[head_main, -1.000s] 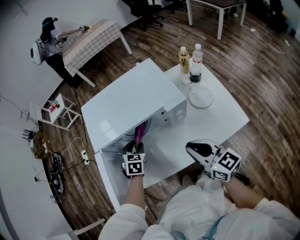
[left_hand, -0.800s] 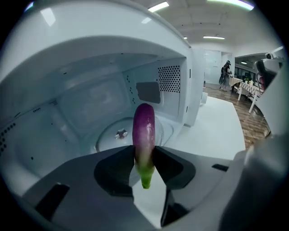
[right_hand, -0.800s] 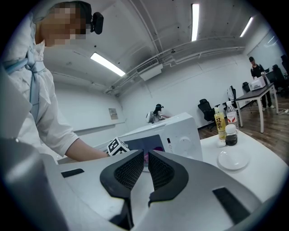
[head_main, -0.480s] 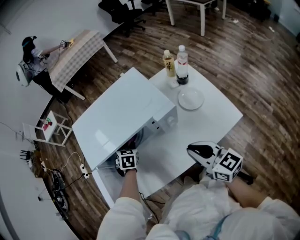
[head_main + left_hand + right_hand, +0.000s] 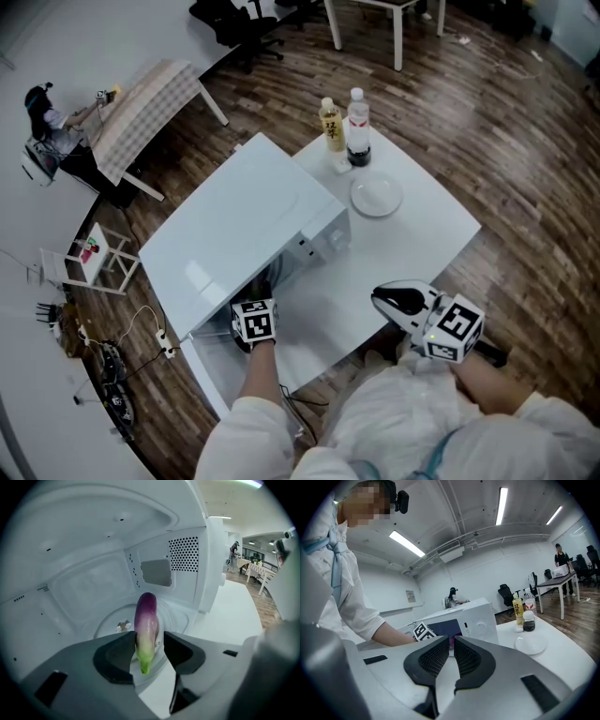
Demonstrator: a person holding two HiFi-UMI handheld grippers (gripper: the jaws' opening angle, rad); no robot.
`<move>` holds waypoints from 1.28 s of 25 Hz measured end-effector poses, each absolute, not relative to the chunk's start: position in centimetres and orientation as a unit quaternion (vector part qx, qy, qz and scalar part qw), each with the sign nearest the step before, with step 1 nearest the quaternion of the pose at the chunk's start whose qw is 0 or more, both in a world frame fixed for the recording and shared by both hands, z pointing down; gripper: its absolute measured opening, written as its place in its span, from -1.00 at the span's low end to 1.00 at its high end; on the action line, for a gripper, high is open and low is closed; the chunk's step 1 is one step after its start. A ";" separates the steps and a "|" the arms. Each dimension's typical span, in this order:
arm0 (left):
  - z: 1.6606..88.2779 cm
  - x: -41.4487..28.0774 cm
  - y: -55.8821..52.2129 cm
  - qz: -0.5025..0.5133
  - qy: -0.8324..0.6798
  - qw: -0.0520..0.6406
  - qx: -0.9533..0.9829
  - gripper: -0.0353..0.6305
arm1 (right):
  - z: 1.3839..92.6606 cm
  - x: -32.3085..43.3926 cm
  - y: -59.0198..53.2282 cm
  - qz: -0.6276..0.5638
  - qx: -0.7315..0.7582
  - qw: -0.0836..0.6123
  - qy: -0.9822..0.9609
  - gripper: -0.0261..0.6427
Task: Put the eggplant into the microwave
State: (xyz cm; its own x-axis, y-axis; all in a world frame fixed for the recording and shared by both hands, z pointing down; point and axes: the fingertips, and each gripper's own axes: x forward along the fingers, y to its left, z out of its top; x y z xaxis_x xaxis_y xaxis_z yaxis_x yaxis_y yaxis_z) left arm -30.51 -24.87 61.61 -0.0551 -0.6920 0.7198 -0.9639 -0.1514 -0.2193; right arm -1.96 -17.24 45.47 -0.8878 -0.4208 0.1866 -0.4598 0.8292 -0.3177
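Purple eggplant inside microwave; bottle label unreadable.

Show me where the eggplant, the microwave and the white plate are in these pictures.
eggplant (image 5: 146, 616): left gripper view, on its purple upper half.
microwave (image 5: 244, 220): head view, on its flat white top.
white plate (image 5: 376, 196): head view, on its centre.

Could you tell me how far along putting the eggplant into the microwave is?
Done: the eggplant is inside the microwave, over its turntable. In hand: the left gripper is opening its jaws around it, with one pad already clear. Left: let it settle and draw the gripper out.
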 end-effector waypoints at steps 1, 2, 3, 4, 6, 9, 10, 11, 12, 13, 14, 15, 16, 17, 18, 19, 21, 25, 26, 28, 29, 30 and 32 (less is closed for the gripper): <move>61.4 -30.5 -24.7 0.369 -0.627 0.182 0.662 -0.33 | 45.3 -2.0 -17.1 0.179 0.230 0.052 -0.955 -0.81; 61.2 -30.4 -24.5 0.367 -0.629 0.180 0.661 -0.33 | 45.2 -2.1 -17.0 0.178 0.228 0.051 -0.956 -0.81; 61.0 -30.4 -24.4 0.365 -0.631 0.178 0.661 -0.33 | 45.1 -2.2 -16.9 0.176 0.226 0.050 -0.957 -0.81; 60.7 -30.3 -24.3 0.363 -0.634 0.175 0.660 -0.33 | 45.1 -2.3 -16.7 0.174 0.224 0.050 -0.958 -0.81; 60.1 -30.2 -24.0 0.359 -0.639 0.168 0.660 -0.33 | 45.1 -2.5 -16.4 0.172 0.218 0.051 -0.959 -0.81; 59.1 -29.8 -23.4 0.348 -0.646 0.159 0.661 -0.33 | 45.0 -2.7 -15.9 0.167 0.209 0.049 -0.962 -0.81; 58.7 -29.6 -23.2 0.344 -0.648 0.156 0.661 -0.33 | 45.0 -2.7 -15.7 0.165 0.206 0.048 -0.963 -0.81; 58.3 -29.4 -23.0 0.338 -0.650 0.153 0.662 -0.33 | 44.9 -2.8 -15.5 0.164 0.204 0.047 -0.964 -0.81; 57.9 -29.1 -22.7 0.332 -0.653 0.150 0.664 -0.33 | 44.8 -2.8 -15.2 0.164 0.201 0.046 -0.965 -0.81; 57.4 -28.7 -22.5 0.325 -0.655 0.147 0.666 -0.33 | 44.8 -2.8 -15.0 0.163 0.199 0.046 -0.965 -0.81; 56.9 -28.3 -22.2 0.317 -0.656 0.144 0.669 -0.33 | 44.7 -2.8 -14.7 0.163 0.197 0.044 -0.966 -0.81; 56.4 -27.9 -21.8 0.307 -0.658 0.143 0.673 -0.33 | 44.7 -2.8 -14.5 0.163 0.195 0.043 -0.966 -0.81; 55.9 -27.4 -21.3 0.297 -0.659 0.142 0.676 -0.33 | 44.6 -2.7 -14.2 0.163 0.193 0.042 -0.967 -0.81; 55.4 -26.8 -20.9 0.287 -0.660 0.142 0.680 -0.33 | 44.6 -2.7 -14.0 0.162 0.191 0.041 -0.967 -0.81; 54.9 -26.1 -20.4 0.277 -0.660 0.143 0.684 -0.33 | 44.6 -2.7 -13.8 0.161 0.189 0.040 -0.968 -0.81; 54.4 -25.4 -20.0 0.267 -0.659 0.144 0.689 -0.33 | 44.6 -2.6 -13.7 0.161 0.187 0.039 -0.968 -0.81; 53.5 -23.9 -19.2 0.248 -0.655 0.146 0.698 -0.33 | 44.4 -2.7 -13.5 0.163 0.184 0.038 -0.969 -0.81; 51.6 -21.3 -17.8 0.207 -0.646 0.146 0.720 -0.33 | 44.3 -3.3 -13.3 0.163 0.174 0.036 -0.970 -0.81; 51.1 -20.6 -17.4 0.195 -0.643 0.147 0.726 -0.33 | 44.3 -3.4 -13.2 0.163 0.172 0.036 -0.971 -0.81; 49.9 -19.3 -16.5 0.168 -0.637 0.149 0.737 -0.33 | 44.3 -3.7 -13.0 0.164 0.166 0.035 -0.972 -0.81; 49.3 -18.6 -16.1 0.154 -0.633 0.150 0.744 -0.36 | 44.3 -3.8 -12.8 0.164 0.162 0.036 -0.972 -0.81; 48.6 -17.9 -15.7 0.141 -0.628 0.150 0.750 -0.40 | 44.2 -3.9 -12.7 0.164 0.158 0.037 -0.973 -0.81; 47.4 -16.7 -15.0 0.122 -0.619 0.146 0.762 -0.51 | 44.2 -4.3 -12.7 0.162 0.150 0.040 -0.975 -0.81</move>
